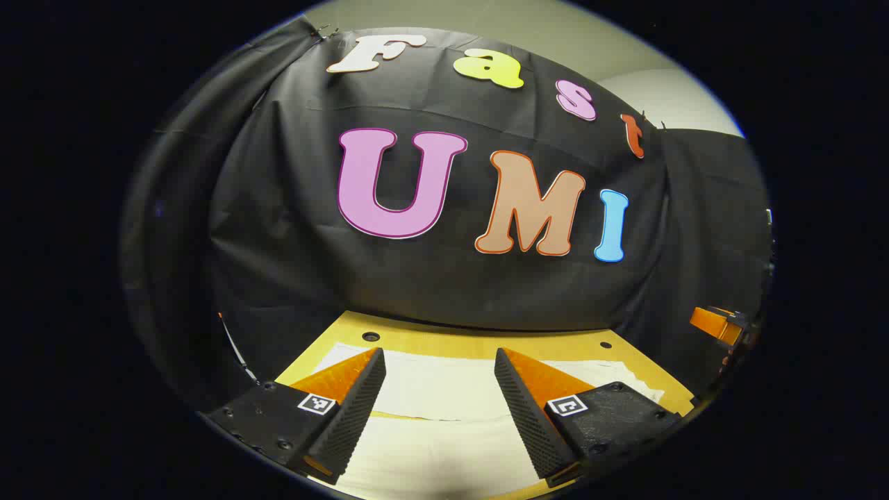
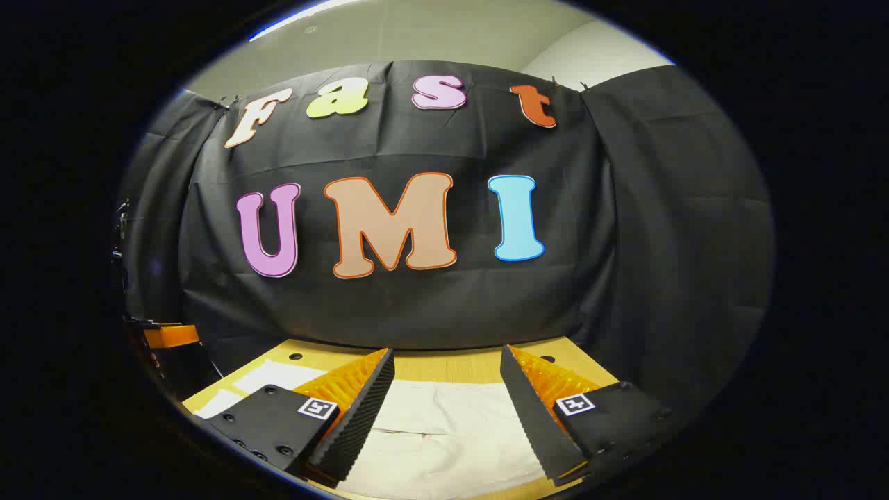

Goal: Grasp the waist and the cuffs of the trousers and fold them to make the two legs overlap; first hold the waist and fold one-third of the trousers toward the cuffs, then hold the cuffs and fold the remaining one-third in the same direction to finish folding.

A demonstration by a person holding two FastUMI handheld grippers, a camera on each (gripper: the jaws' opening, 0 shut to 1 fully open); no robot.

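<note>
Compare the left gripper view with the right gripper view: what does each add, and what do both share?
Left gripper view: the other claw at its right edge, and two holes in the yellow wooden tabletop.

Right gripper view: the other claw at its left edge, and a seam-like crease in the cloth.

Both: each view's own claw, left and right, open above the off-white fabric trousers lying flat.

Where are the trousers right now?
The pale trousers lie flat on the yellow table, below the booth's black cloth wall. In the left gripper view and the right gripper view they show at the bottom, between each open hand-held gripper's fingers.
</note>
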